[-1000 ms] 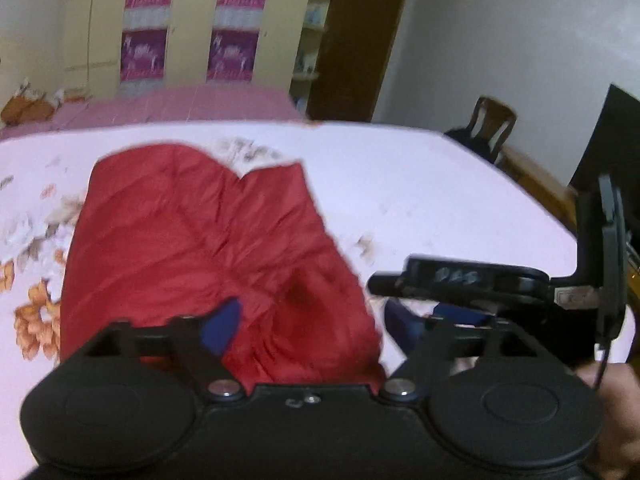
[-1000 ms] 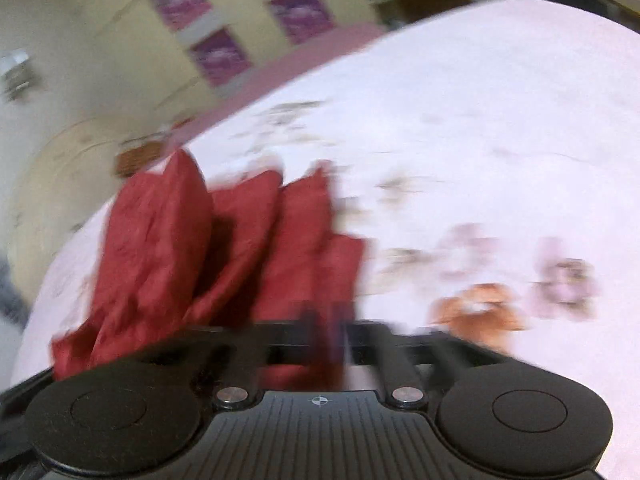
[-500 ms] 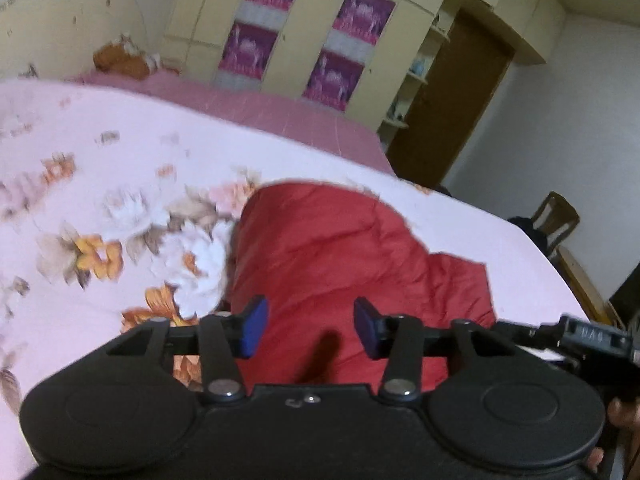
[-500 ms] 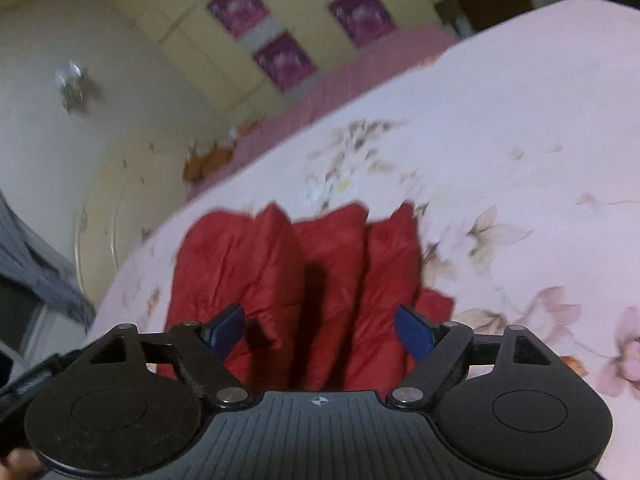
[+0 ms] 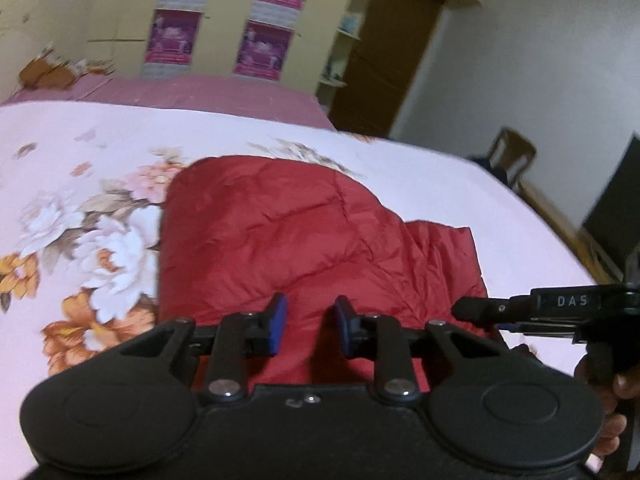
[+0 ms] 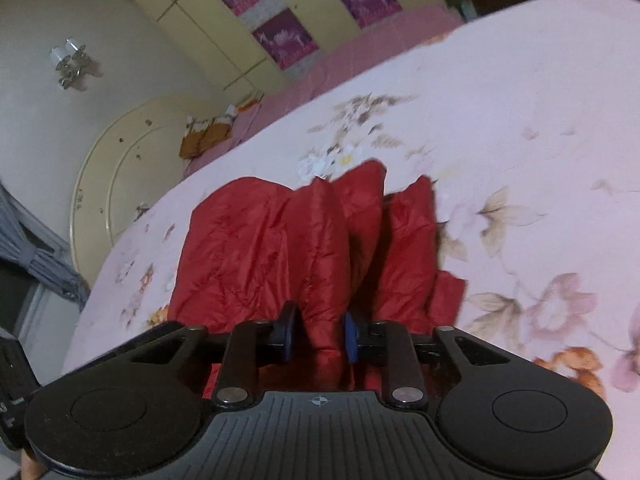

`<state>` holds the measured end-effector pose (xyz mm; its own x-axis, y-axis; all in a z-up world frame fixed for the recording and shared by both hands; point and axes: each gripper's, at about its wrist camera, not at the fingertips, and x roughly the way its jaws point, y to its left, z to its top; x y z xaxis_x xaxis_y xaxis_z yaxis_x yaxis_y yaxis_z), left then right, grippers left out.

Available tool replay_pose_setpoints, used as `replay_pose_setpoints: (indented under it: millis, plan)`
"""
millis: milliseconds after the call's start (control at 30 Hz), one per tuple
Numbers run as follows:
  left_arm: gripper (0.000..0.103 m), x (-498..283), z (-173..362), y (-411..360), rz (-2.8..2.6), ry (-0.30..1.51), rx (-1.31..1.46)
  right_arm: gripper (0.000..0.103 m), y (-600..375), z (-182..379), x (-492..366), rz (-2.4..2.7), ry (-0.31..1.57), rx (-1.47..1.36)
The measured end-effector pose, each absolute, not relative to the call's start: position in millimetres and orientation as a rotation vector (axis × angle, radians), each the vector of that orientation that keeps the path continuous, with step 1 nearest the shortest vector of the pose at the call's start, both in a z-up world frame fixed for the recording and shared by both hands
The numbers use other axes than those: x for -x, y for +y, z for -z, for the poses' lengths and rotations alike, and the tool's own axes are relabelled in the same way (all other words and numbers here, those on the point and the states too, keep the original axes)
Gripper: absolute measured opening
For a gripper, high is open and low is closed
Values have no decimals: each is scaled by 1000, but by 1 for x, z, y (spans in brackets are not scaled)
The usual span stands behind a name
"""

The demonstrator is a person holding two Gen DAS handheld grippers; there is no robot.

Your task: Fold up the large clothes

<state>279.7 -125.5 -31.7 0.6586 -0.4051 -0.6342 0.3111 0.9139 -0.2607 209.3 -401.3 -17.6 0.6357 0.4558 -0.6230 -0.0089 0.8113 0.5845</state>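
A red quilted jacket lies folded into a thick bundle on the pink floral bedspread. My left gripper is partly open with a narrow gap and hovers over the bundle's near edge, holding nothing. In the right wrist view the jacket shows as several puffy folds. My right gripper has its blue pads on either side of a ridge of the jacket's near edge; whether they pinch it I cannot tell. The right gripper's body also shows in the left wrist view.
The bed fills both views. A cream wardrobe with purple panels and a brown door stand behind it. A wooden chair stands at the right. A round cream headboard and grey curtain are on the left.
Both grippers have narrowed from wide open. The right gripper has come down onto the jacket's near edge. The left view has swung back over the bundle.
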Motion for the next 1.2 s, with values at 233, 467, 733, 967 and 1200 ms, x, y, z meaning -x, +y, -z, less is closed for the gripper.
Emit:
replay_pose_setpoints:
  millis: [233, 467, 733, 967, 1200]
  plan:
    - [26, -284, 56, -165, 395, 805, -56, 24, -412, 65, -200, -218, 908, -619]
    - [41, -275, 16, -136, 374, 721, -27, 40, -425, 17, -194, -155, 807, -537]
    - [28, -337, 29, -101, 345, 703, 58, 33, -388, -30, -247, -260, 700, -278]
    - [28, -368, 57, -137, 428, 799, -39, 28, -374, 31, -289, -196, 910, -160]
    - [27, -372, 66, -151, 458, 870, -121, 28, -392, 59, -289, -167, 956, -206]
